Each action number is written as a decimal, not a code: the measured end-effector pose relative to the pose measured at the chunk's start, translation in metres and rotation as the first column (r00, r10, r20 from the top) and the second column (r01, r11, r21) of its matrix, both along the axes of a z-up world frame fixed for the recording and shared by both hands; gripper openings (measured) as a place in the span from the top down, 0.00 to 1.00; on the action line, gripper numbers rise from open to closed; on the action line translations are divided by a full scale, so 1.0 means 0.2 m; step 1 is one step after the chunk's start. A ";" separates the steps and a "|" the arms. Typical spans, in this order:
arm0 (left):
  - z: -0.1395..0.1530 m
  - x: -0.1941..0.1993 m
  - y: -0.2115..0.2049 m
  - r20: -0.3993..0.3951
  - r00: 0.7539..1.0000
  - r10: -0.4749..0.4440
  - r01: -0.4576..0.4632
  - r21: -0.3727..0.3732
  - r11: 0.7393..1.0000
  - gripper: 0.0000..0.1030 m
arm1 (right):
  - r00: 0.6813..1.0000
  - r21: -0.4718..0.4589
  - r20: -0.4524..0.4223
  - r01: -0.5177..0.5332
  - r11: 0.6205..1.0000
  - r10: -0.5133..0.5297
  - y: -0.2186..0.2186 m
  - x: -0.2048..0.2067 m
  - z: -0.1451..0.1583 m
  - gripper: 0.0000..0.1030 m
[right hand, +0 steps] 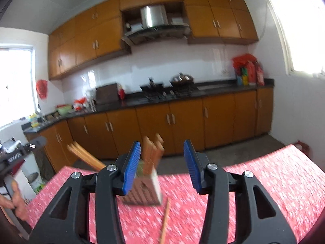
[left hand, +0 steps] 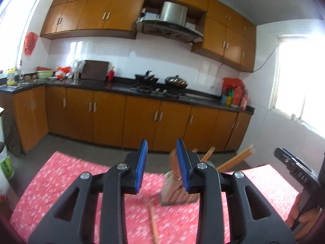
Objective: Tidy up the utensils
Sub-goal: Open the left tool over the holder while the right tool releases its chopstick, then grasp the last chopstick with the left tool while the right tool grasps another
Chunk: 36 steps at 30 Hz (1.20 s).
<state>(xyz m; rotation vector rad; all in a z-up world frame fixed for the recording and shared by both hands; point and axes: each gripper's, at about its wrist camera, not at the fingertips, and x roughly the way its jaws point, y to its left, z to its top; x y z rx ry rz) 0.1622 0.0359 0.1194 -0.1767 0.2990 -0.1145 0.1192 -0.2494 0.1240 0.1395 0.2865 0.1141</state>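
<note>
Chopsticks (right hand: 152,151) in holder (right hand: 145,191), stray chopstick (right hand: 165,221) beside

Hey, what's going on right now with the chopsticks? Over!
Left gripper open, empty. Right gripper open, empty. Utensil holder upright on the red tablecloth, chopsticks inside. One loose chopstick beside it. Nothing blocking.

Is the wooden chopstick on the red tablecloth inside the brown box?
No, the wooden chopstick lies flat on the red tablecloth, in front of the brown box.
</note>
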 end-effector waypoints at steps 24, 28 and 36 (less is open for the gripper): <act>-0.98 -0.06 -0.20 -0.514 0.852 -0.102 0.142 0.040 0.989 0.71 | 0.832 -0.049 -0.555 -0.071 0.996 0.032 0.15 0.07 -0.98 0.92; -1.02 -0.05 -0.24 -0.540 0.837 -0.089 0.146 0.063 0.987 0.78 | 0.832 -0.031 -0.554 -0.035 0.999 0.012 0.08 0.07 -0.99 0.92; -1.06 0.00 -0.21 -0.557 0.829 -0.044 0.111 0.087 0.990 0.92 | 0.833 -0.030 -0.553 -0.039 0.999 0.015 0.06 0.07 -0.99 0.92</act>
